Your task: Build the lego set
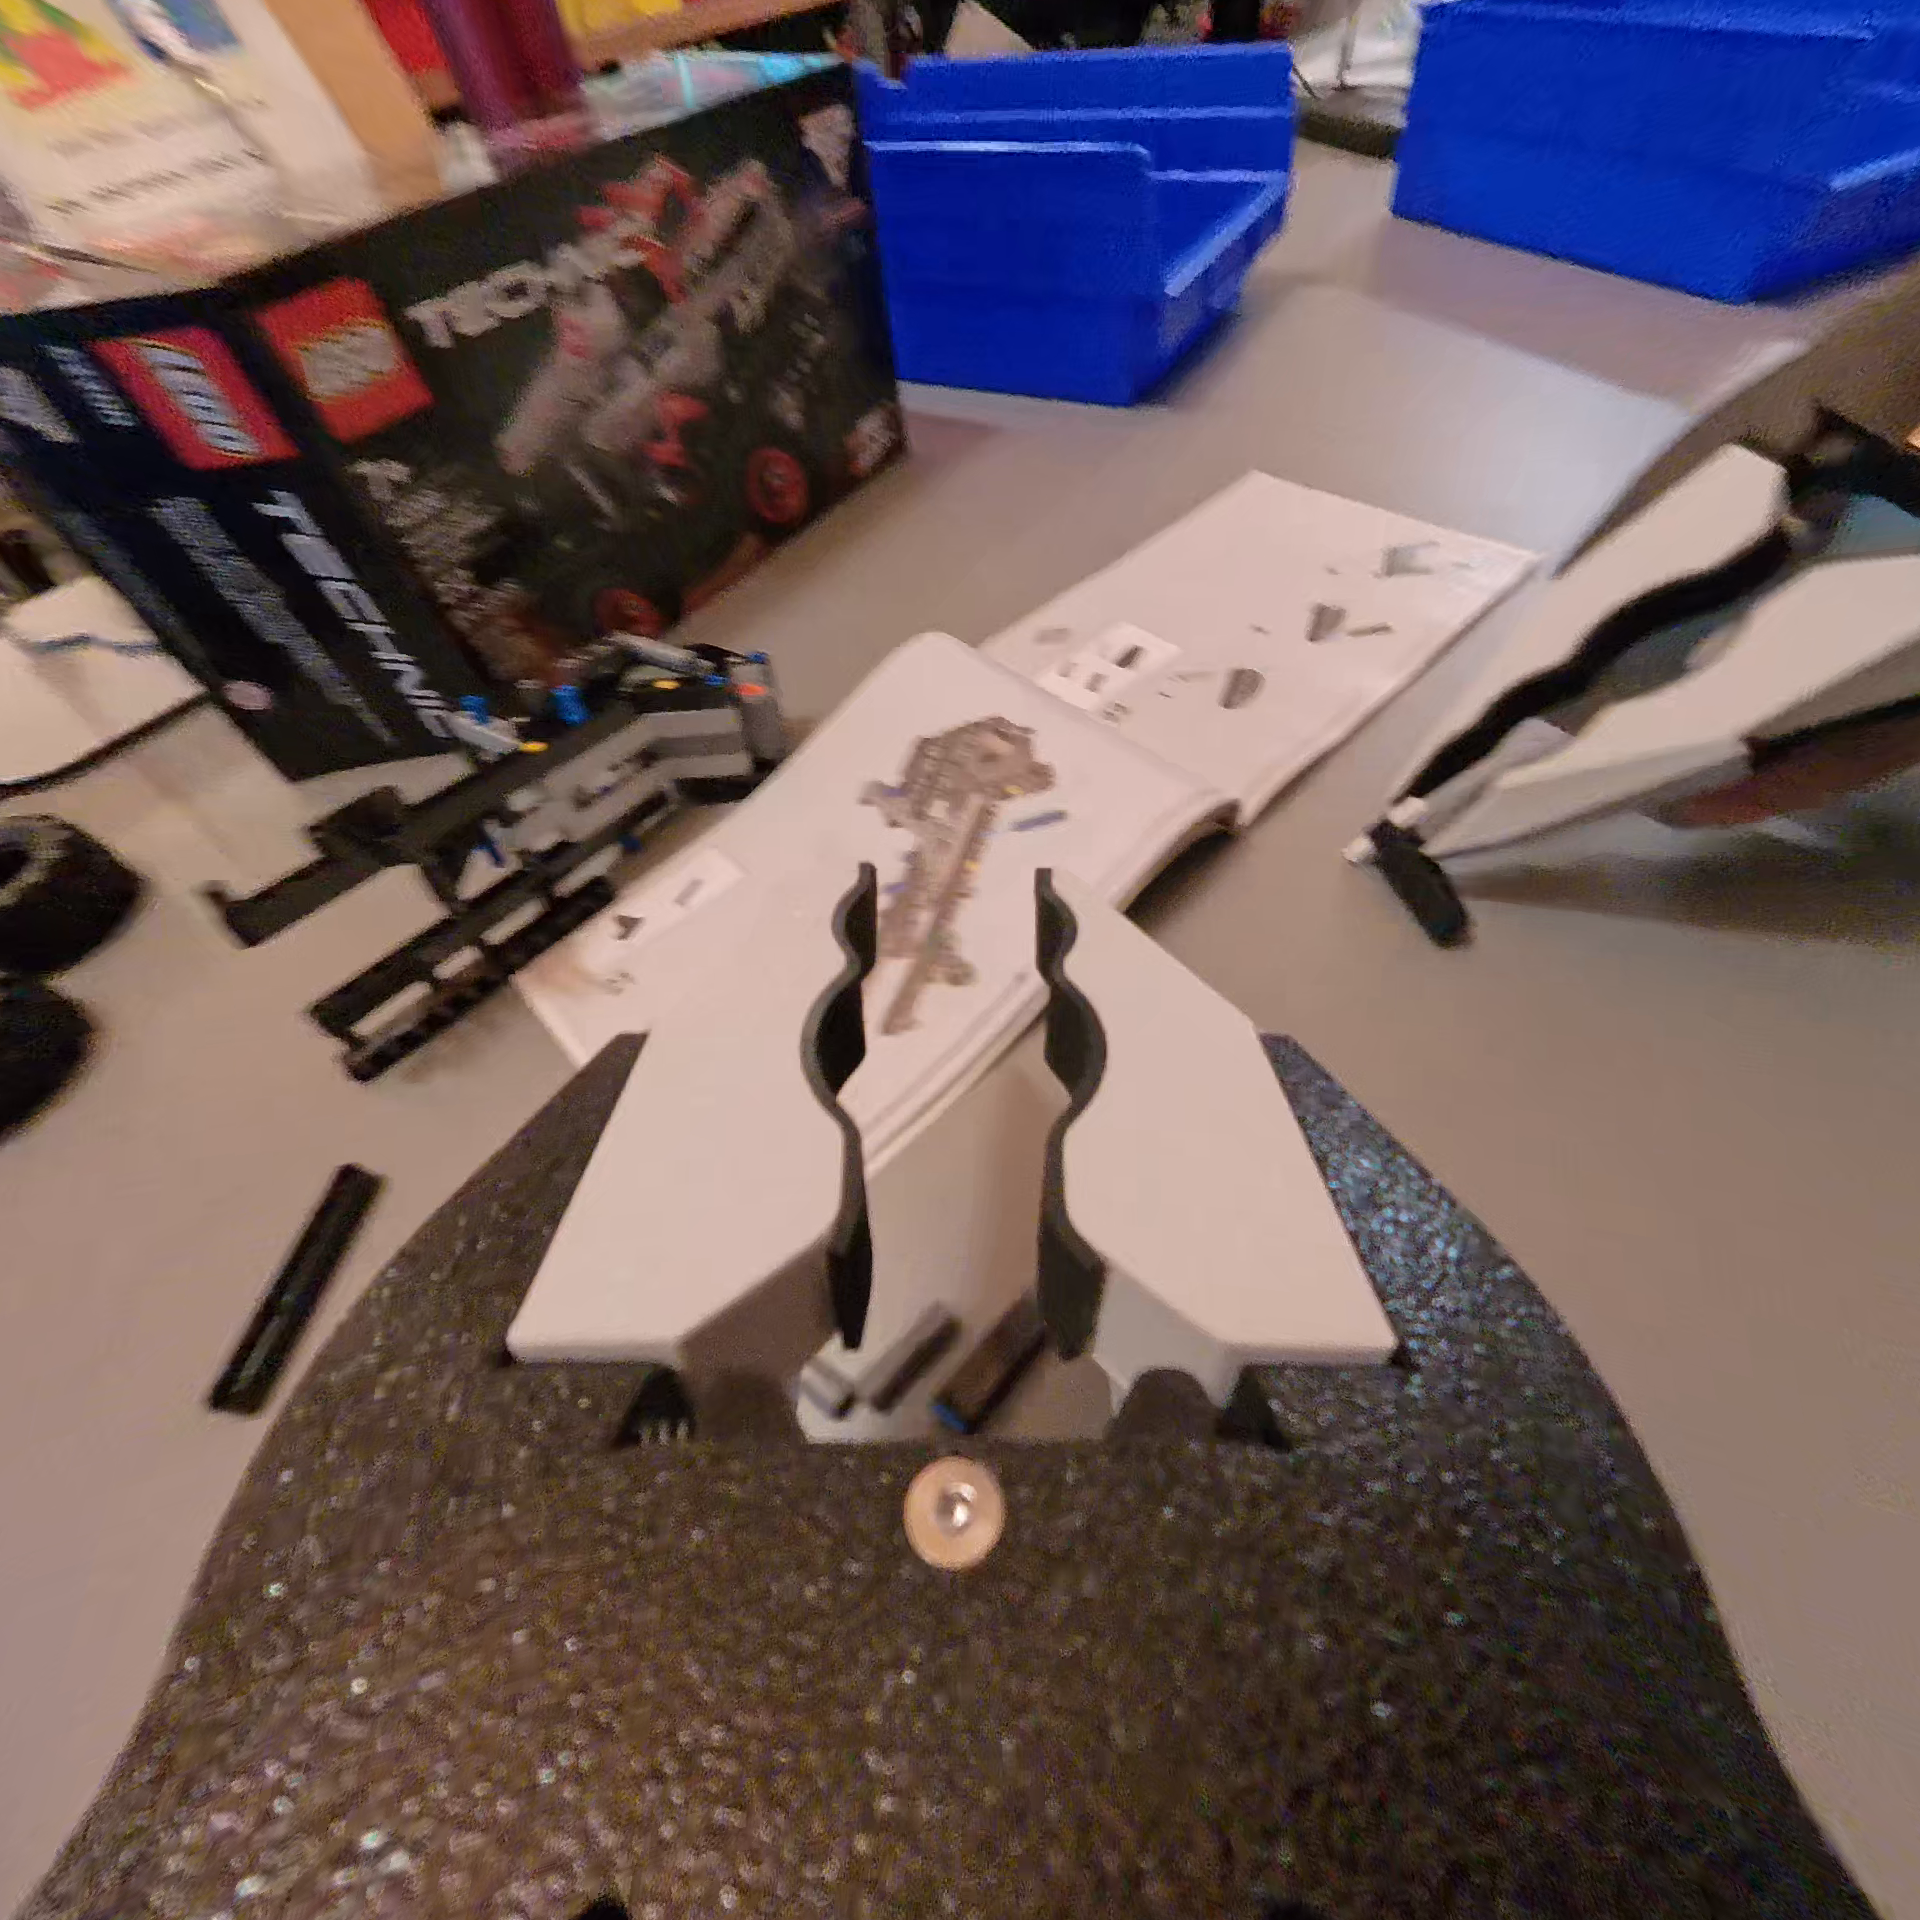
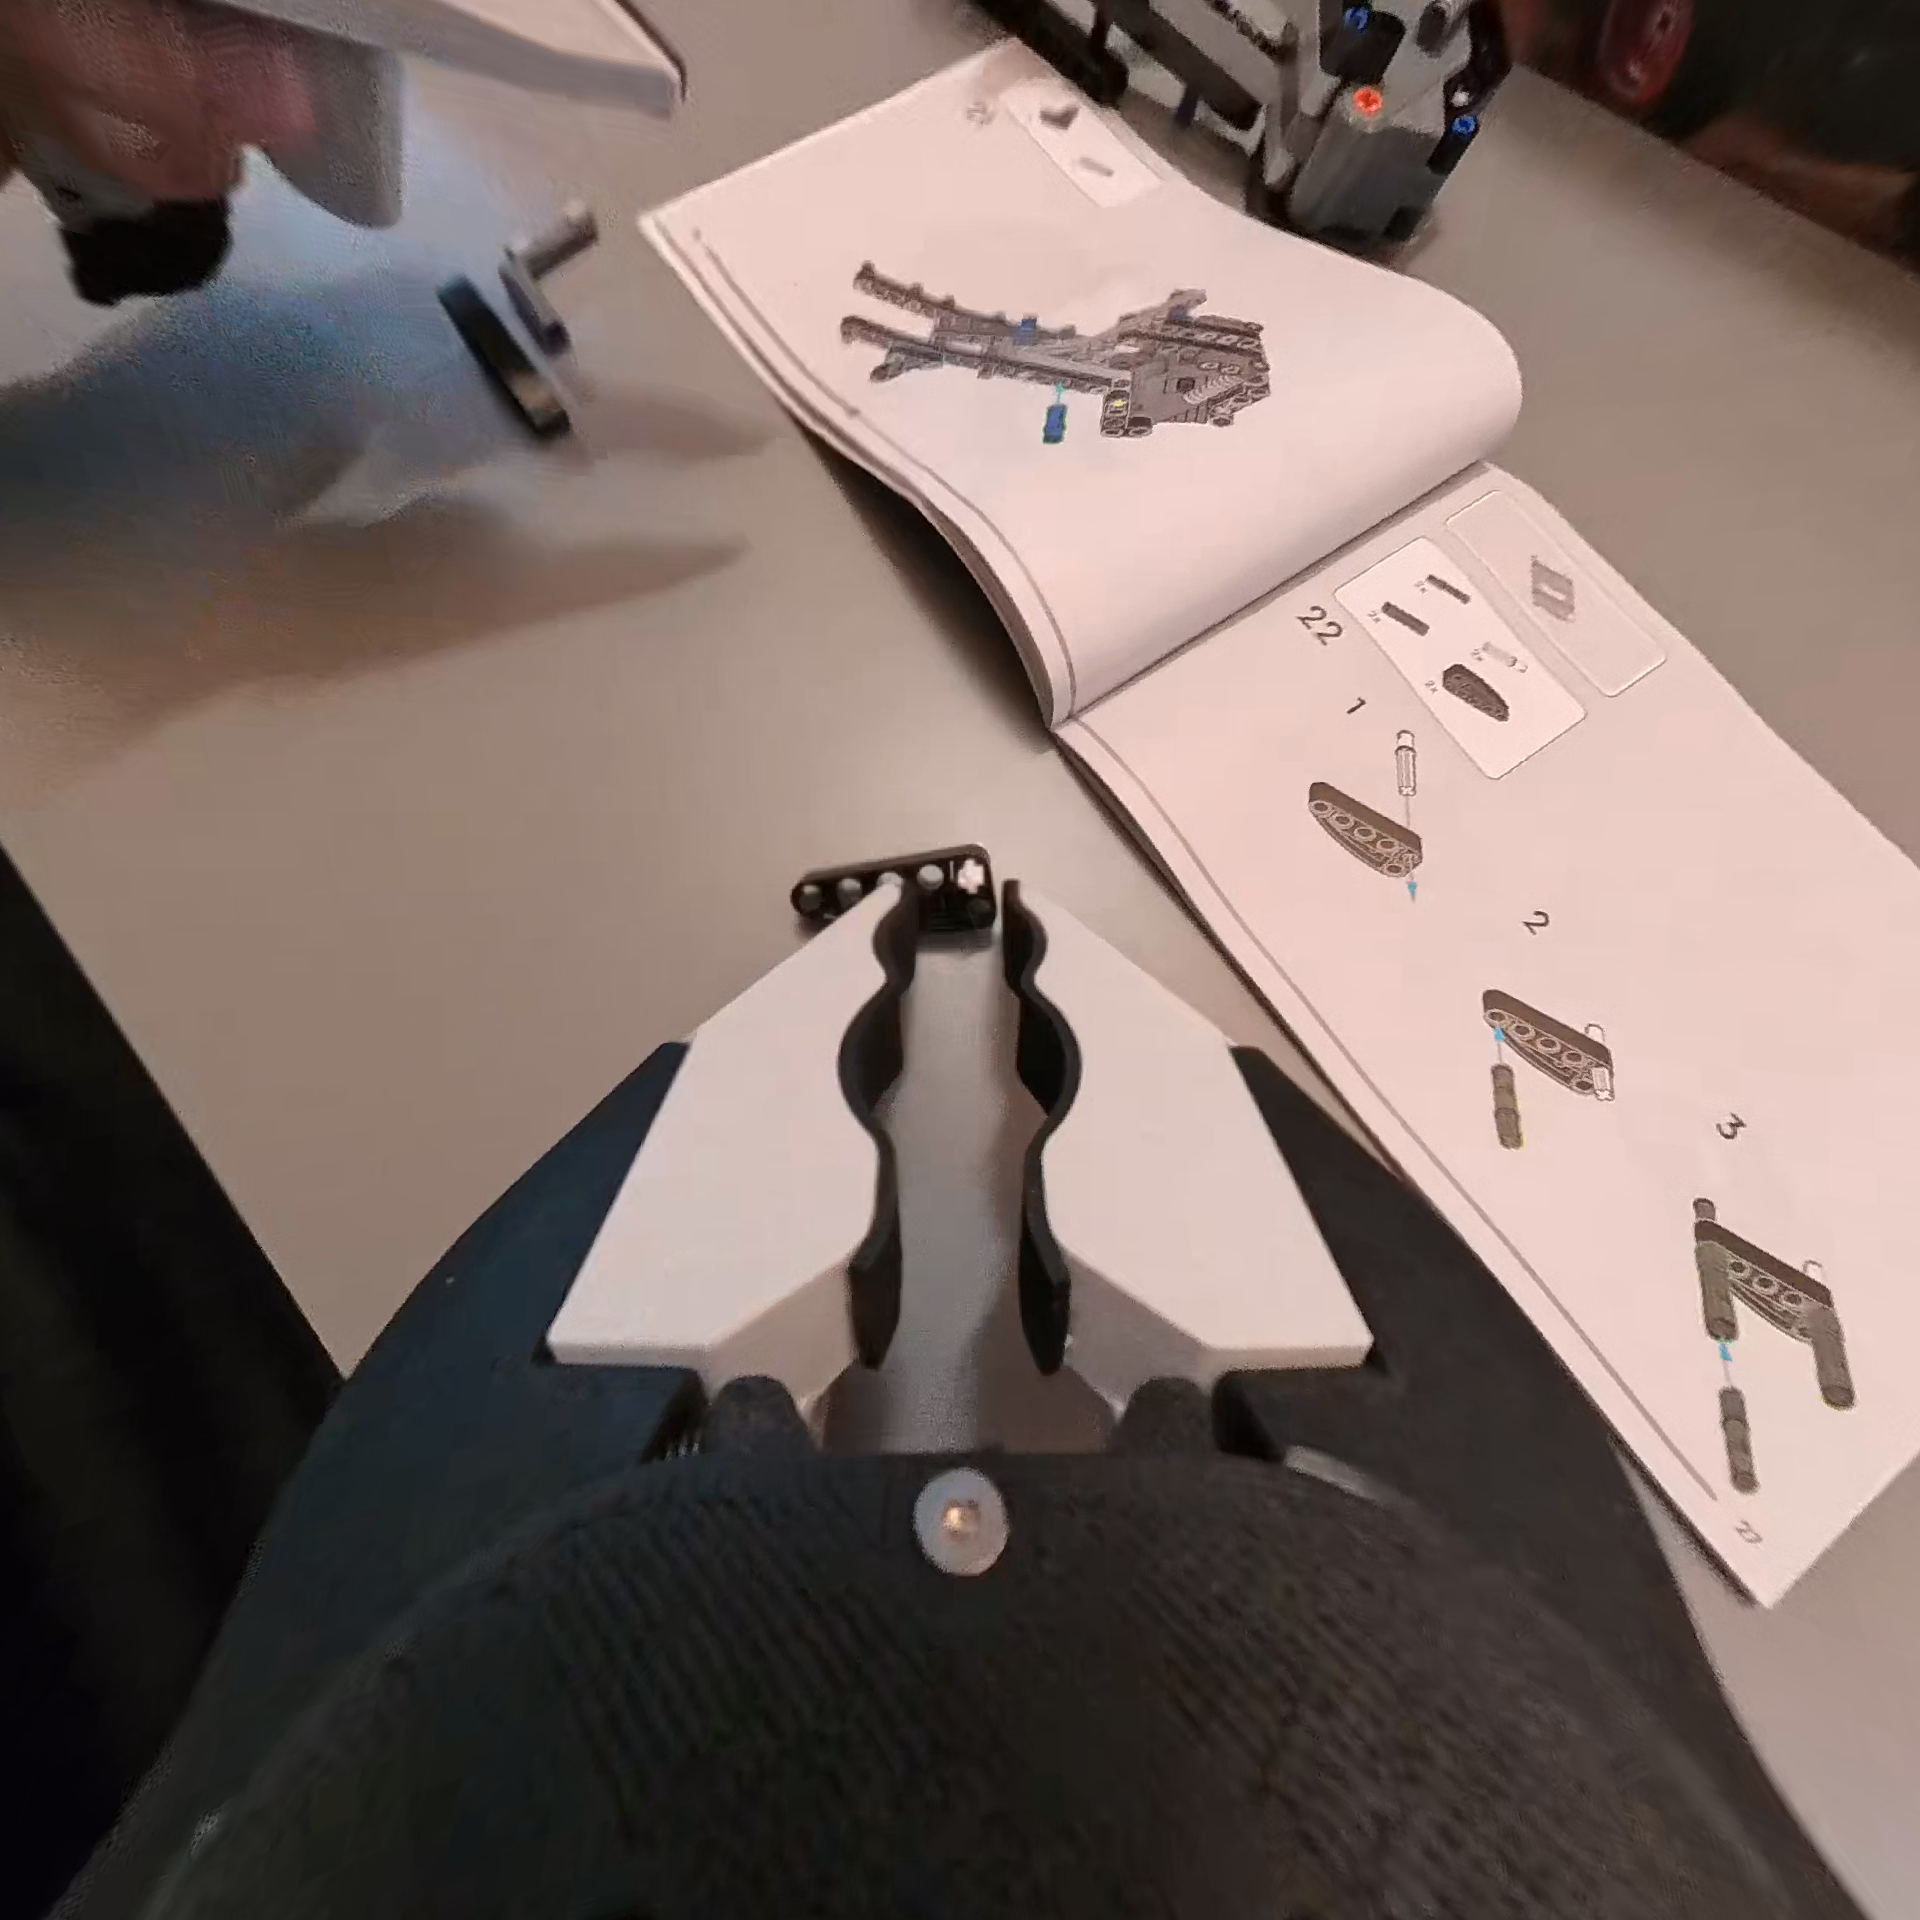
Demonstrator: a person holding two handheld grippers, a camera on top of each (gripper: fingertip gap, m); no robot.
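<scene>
My left gripper is open and empty, held over the near page of the open instruction booklet. Two small dark pieces lie on the table under its fingers; in the right wrist view they lie at the upper left. My right gripper is shut on a black holed beam with a white pin, low over the table beside the booklet. In the left wrist view this gripper holds the beam at the right. A partly built black and grey model lies left of the booklet.
The set's black box stands behind the model. Blue bins stand at the back. Black tyres sit at the left edge. A loose black beam lies near left. The left gripper's white fingers blur the right wrist view's top left. The tips of one gripper are about 15 cm away from the tips of the other.
</scene>
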